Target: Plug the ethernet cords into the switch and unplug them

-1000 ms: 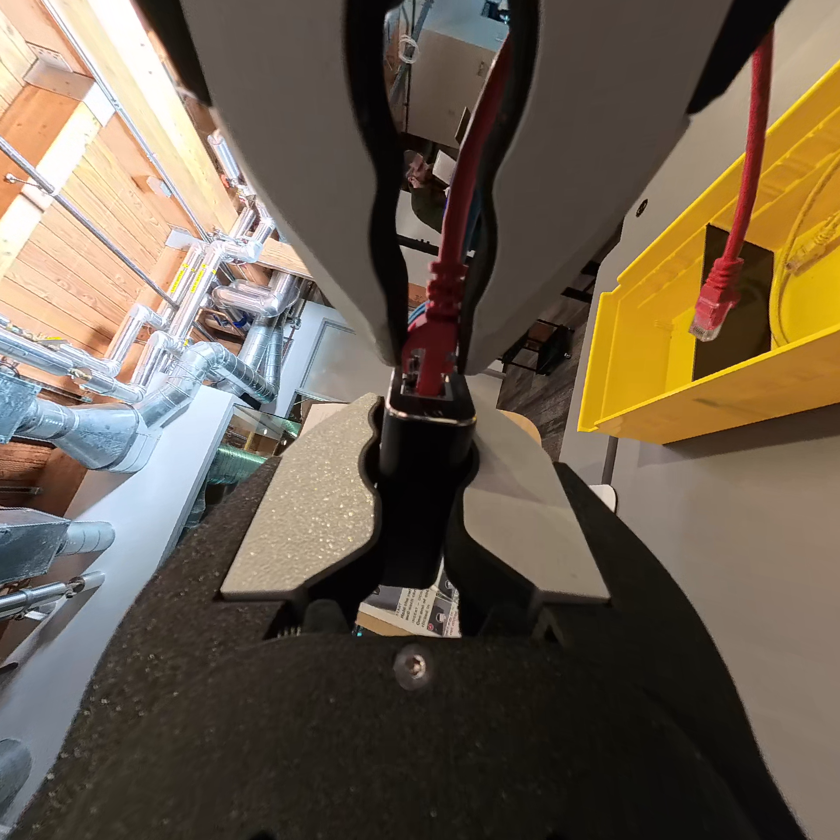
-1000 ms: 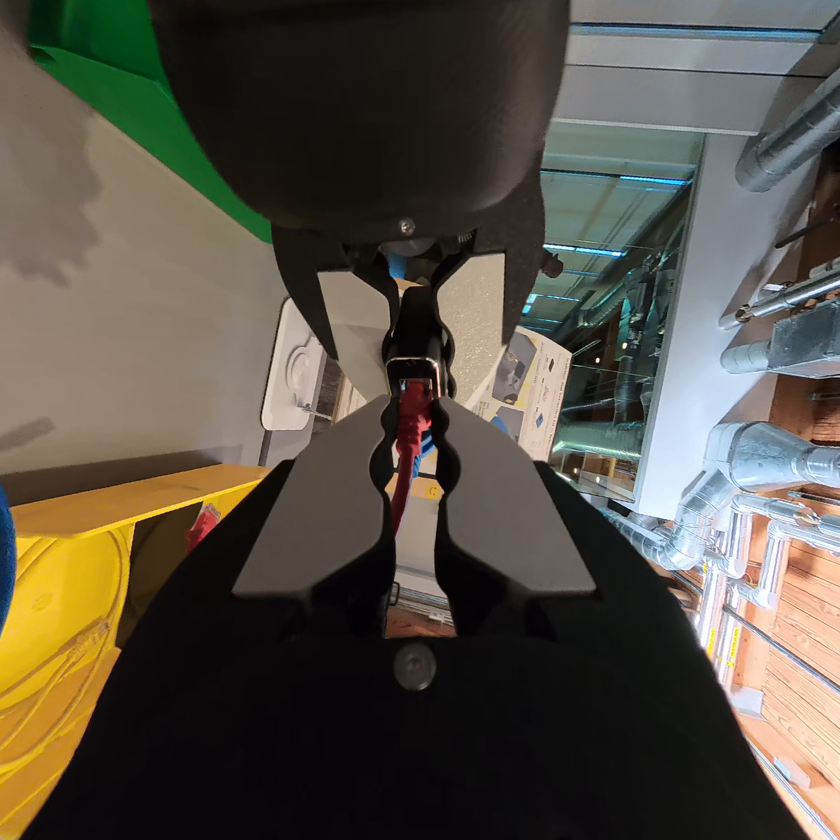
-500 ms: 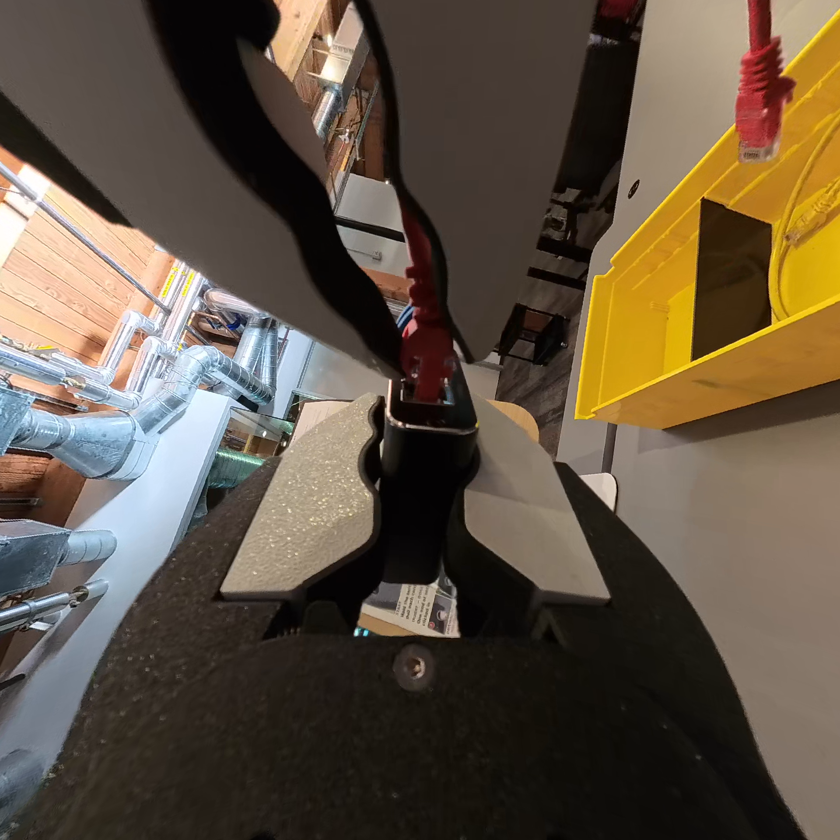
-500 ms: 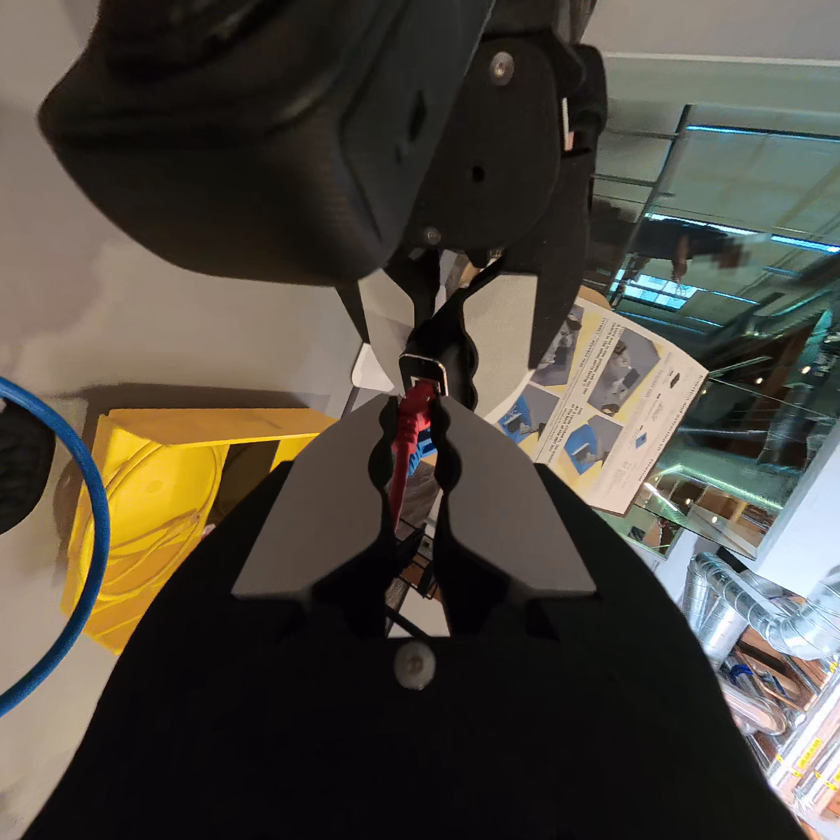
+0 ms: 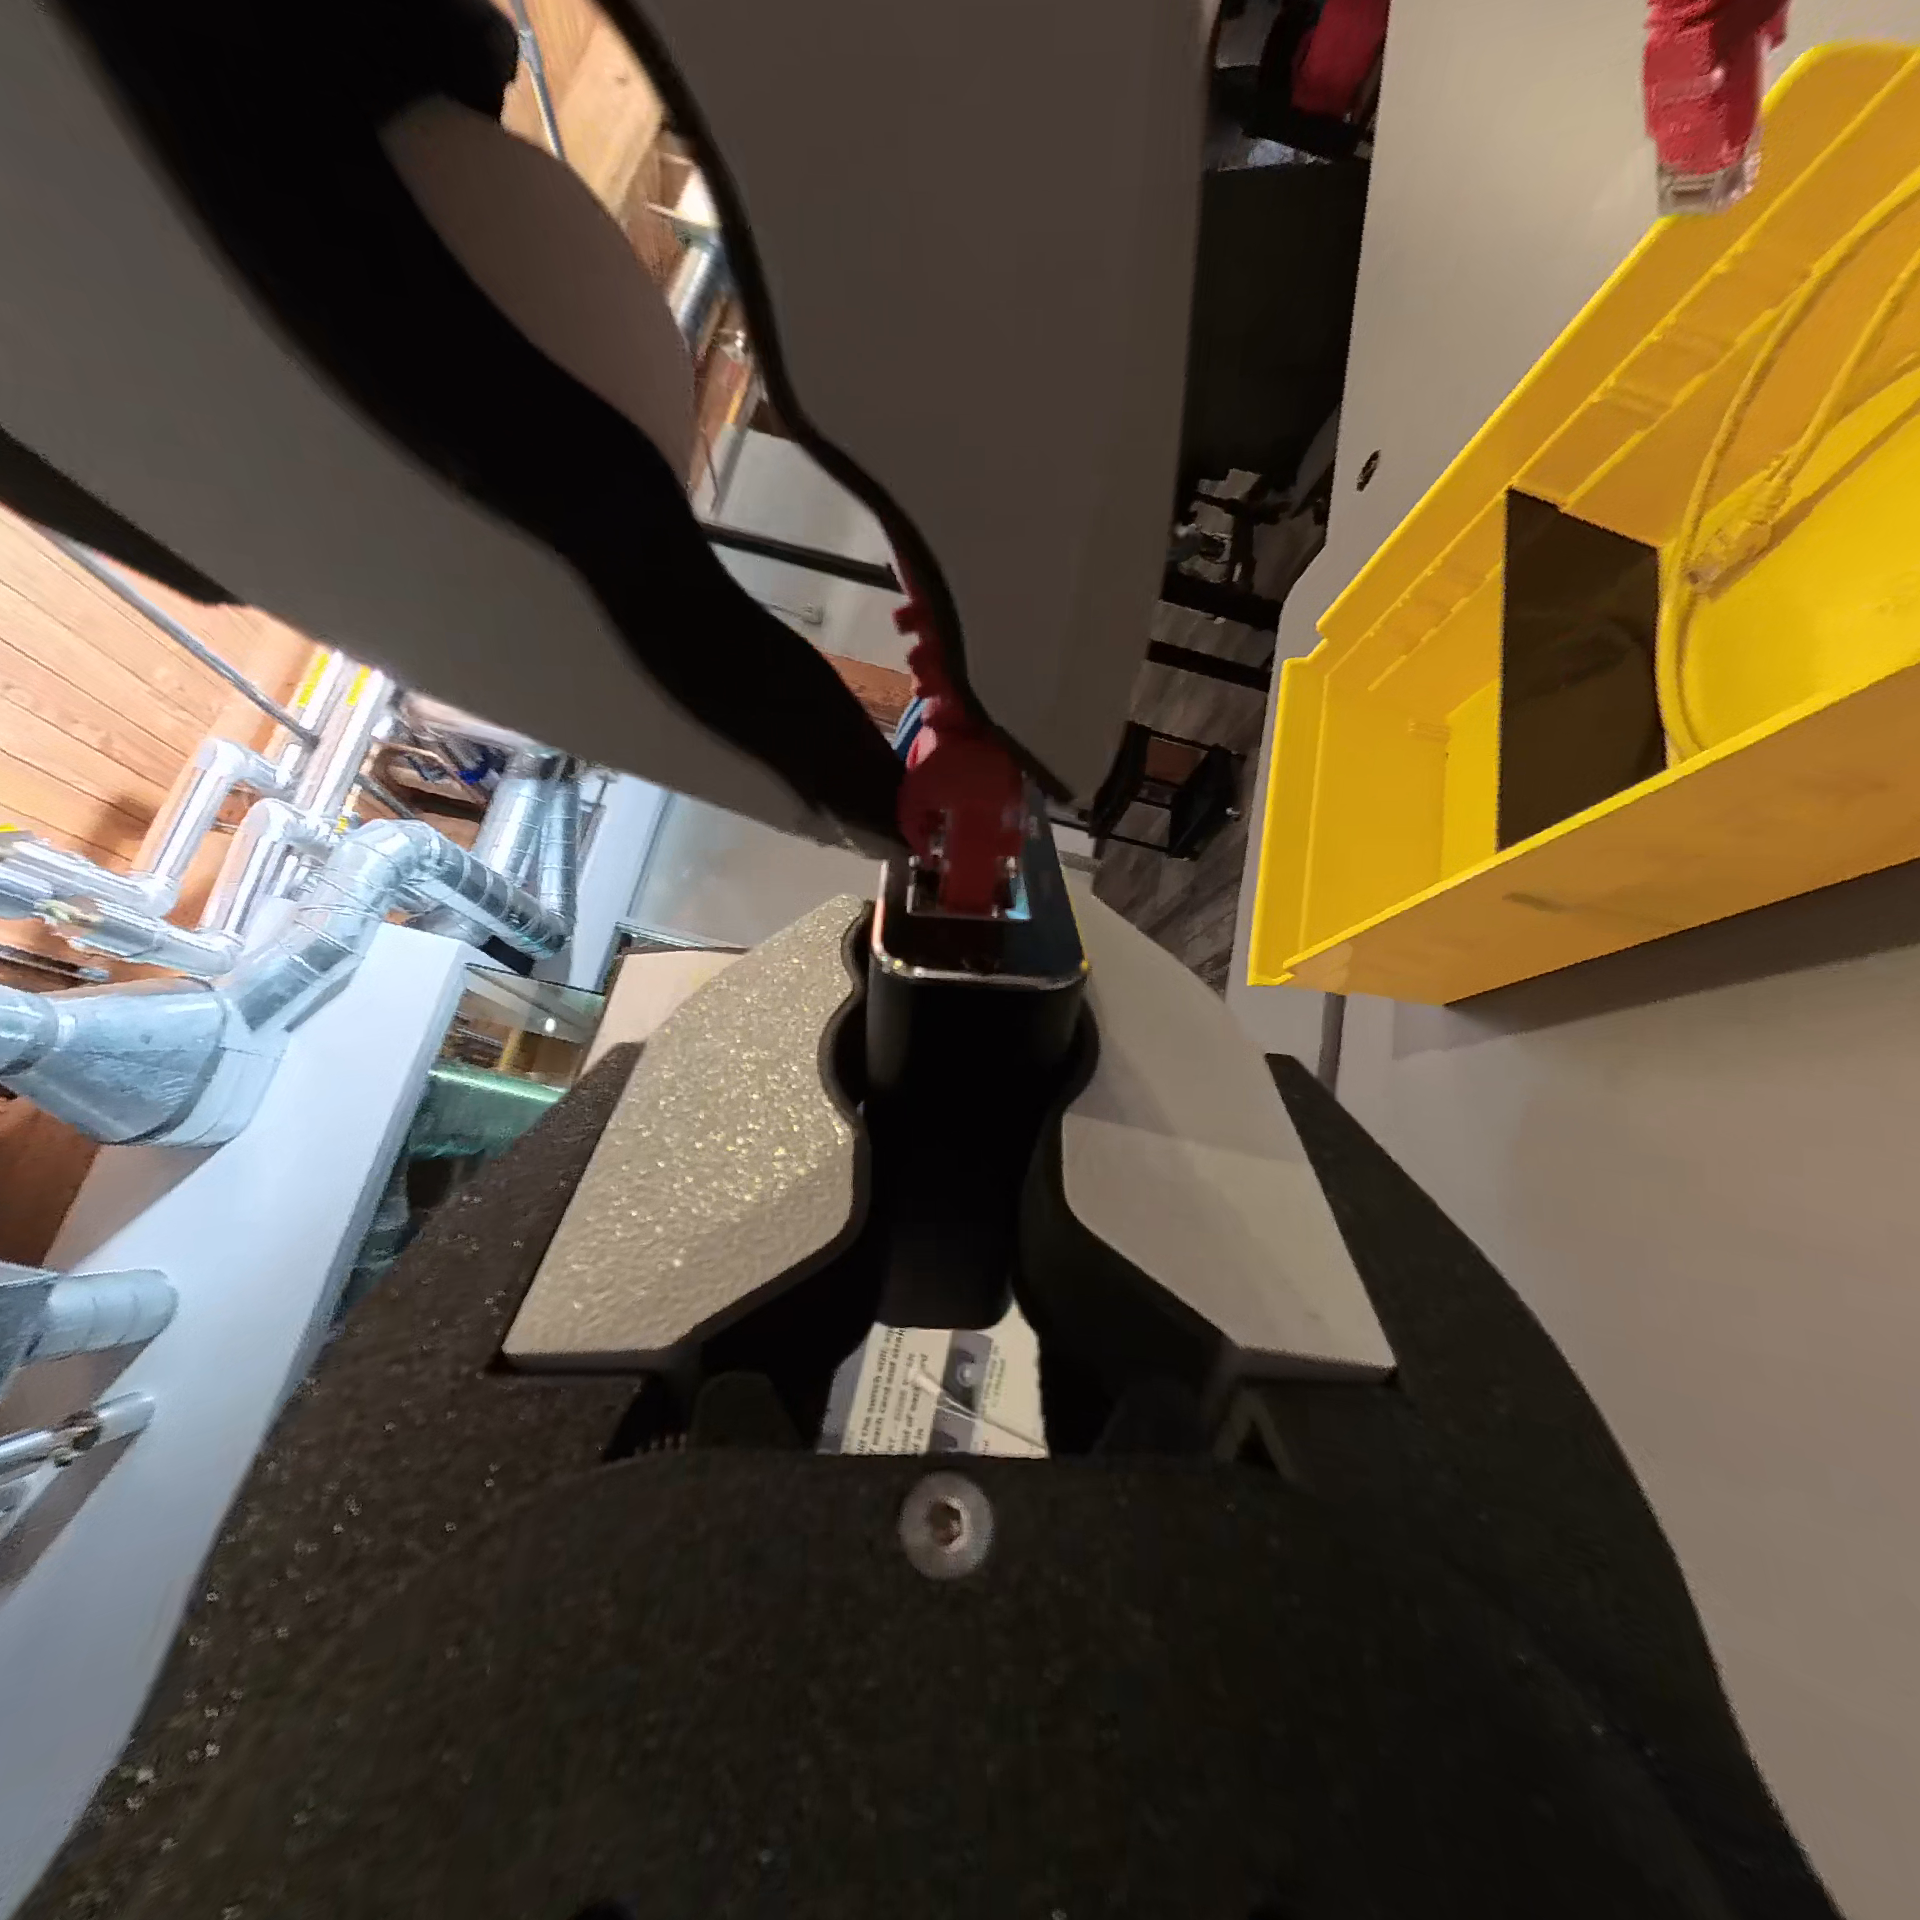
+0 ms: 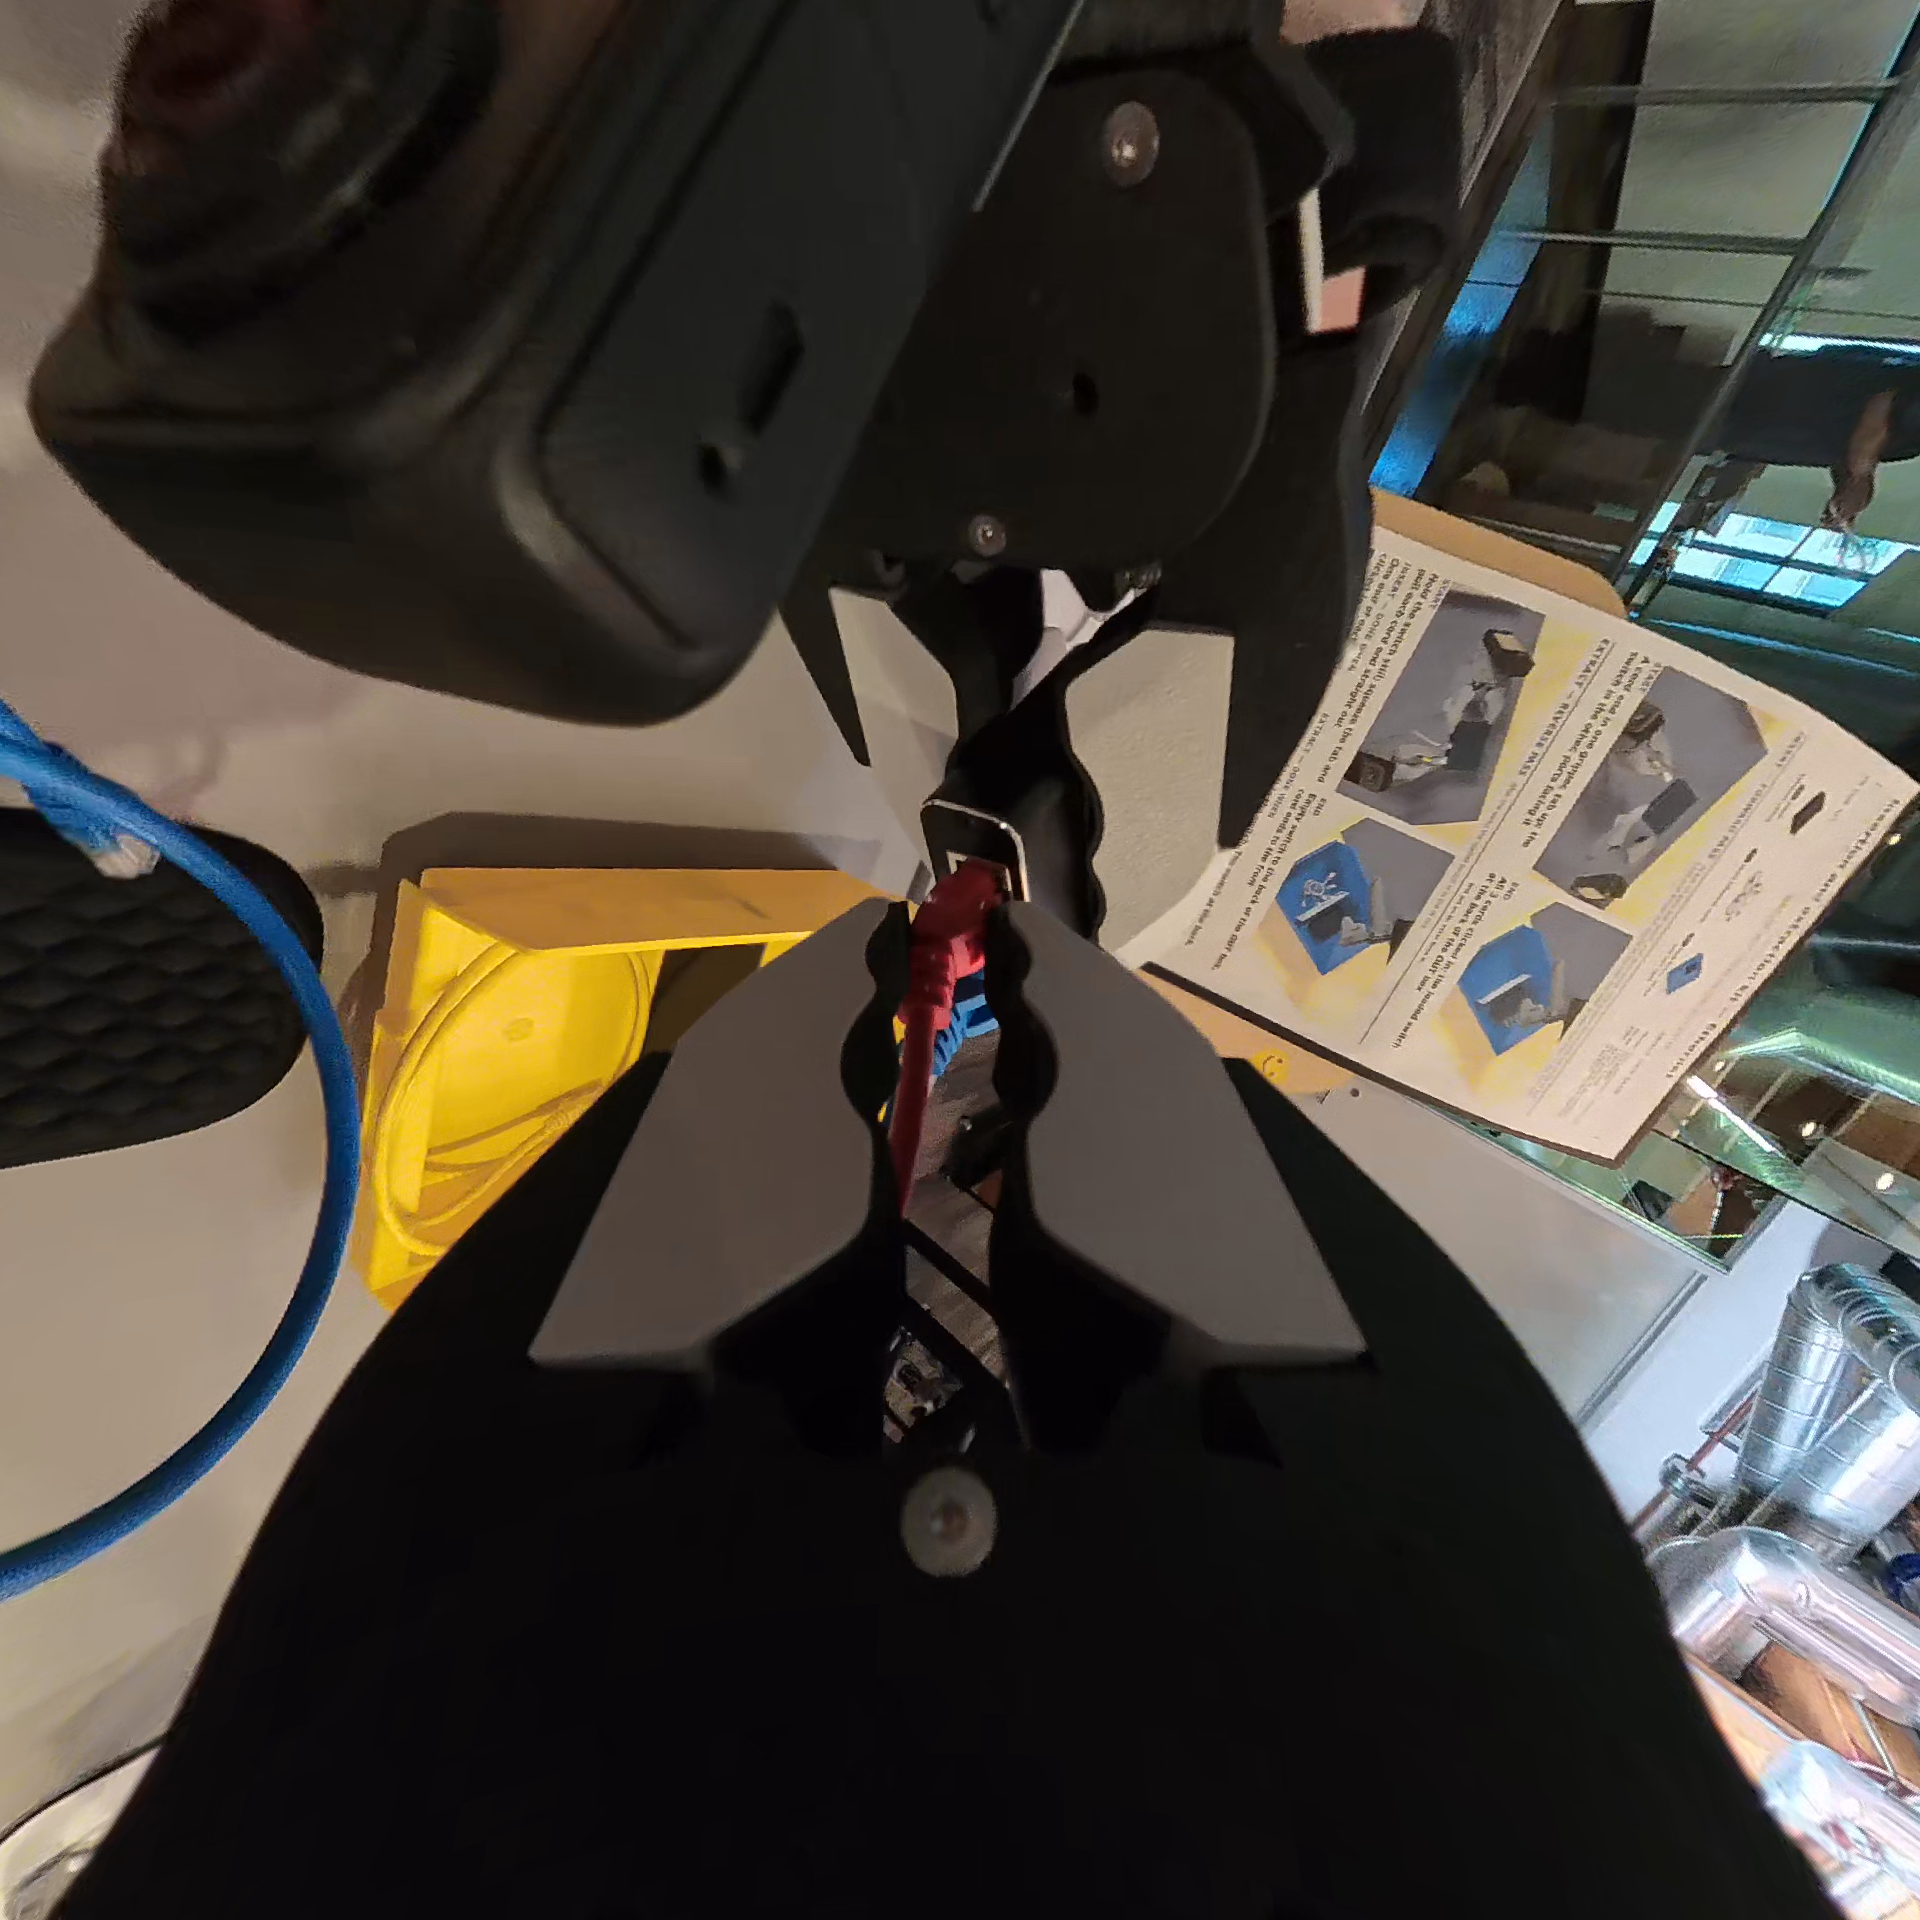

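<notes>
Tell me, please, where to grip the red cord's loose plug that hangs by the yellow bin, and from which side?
Probably grip the ribbed red boot just above the clear tip of the loose plug, coming from the side, across the cord. It hangs tip-down in free air beside the yellow bin, so its flanks look open, and the tip stays free to enter the switch.
</notes>
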Tool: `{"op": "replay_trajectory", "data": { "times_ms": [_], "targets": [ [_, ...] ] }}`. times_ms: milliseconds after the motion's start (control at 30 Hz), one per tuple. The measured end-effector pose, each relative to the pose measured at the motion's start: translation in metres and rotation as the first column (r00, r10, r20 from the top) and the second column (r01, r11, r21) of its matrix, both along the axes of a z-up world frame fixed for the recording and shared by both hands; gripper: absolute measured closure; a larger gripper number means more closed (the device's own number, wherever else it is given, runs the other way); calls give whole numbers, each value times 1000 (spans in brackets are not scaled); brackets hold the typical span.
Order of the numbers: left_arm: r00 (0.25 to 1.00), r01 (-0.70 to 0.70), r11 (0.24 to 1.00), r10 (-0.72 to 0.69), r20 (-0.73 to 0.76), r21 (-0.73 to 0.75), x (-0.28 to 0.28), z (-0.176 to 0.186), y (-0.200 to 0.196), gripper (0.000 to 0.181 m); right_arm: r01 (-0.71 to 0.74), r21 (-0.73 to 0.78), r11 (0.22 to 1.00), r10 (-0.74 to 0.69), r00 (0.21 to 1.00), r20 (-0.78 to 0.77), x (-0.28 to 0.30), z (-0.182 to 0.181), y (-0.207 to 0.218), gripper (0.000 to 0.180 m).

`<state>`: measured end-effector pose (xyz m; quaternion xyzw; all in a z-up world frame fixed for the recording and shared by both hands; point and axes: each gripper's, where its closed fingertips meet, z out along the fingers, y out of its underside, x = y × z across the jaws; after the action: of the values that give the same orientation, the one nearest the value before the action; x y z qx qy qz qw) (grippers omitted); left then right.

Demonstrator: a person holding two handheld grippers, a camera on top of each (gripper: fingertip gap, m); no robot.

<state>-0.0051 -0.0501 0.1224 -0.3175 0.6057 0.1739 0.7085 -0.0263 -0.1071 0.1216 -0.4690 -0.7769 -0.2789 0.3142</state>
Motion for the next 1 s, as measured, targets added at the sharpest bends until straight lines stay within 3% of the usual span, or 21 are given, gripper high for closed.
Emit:
{"op": "replay_trajectory", "data": {
  "times_ms": [33,300,467,567,667,733,800,900,1000],
  "targets": [
    [1000,-3,1000,3,0,-15,0,0,1,153,-3,3,1000,3,1000,-9,0,0,1,166],
    [994,89,979,-75,81,-186,-2,3,-4,145,-134,251,959,138,990,5,3,12,2,166],
    [990,97,957,-65,123,-274,-10,2,5,130,-118,386,915,117,993,25,19,16,9,166],
    [950,282,836,-173,261,-472,-16,7,-1,122,-93,465,881,90,996,28,31,20,14,166],
    [815,566,549,-261,517,-615,-21,27,-15,106,-76,526,847,90,996,0,34,24,14,166],
    [752,657,440,-326,572,-613,-21,30,-24,91,-107,543,833,122,993,9,29,20,9,166],
    [710,703,381,-400,579,-600,-19,24,-30,80,-142,553,821,154,988,25,23,14,5,166],
    [669,743,323,-382,638,-586,-13,23,-25,78,-109,608,787,153,988,-20,17,20,5,166],
    [671,735,420,-337,660,-533,-11,31,-16,88,-32,658,753,102,993,-67,17,29,10,166]
  ]
}}
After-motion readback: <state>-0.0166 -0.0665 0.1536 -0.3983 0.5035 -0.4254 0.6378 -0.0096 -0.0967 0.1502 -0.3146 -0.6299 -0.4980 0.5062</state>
